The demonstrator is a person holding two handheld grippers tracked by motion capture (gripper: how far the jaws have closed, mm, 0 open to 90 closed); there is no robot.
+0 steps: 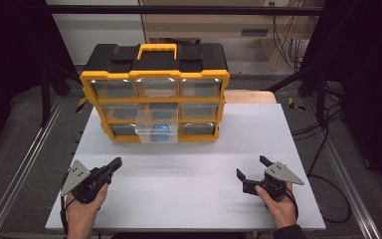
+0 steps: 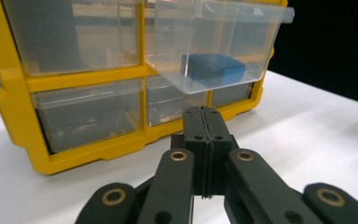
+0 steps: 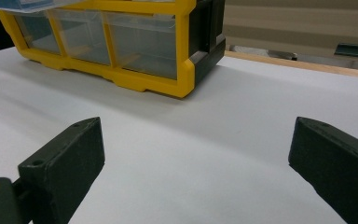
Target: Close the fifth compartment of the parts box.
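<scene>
High view: the clear drawer (image 1: 155, 130) sticks out of the yellow box (image 1: 154, 92) on the bench (image 1: 189, 174). It looks light, thin and slippery; grab its front lip. Left claw (image 1: 115, 163) is closed, empty. Right claw (image 1: 251, 168) is wide.

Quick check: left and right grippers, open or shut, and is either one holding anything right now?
Left gripper: shut, black jaws pressed together, nothing between them.
Right gripper: open wide, empty, above the white table.

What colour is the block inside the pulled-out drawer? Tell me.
Blue. The block lies in the clear drawer, clearest in the left gripper view.
</scene>
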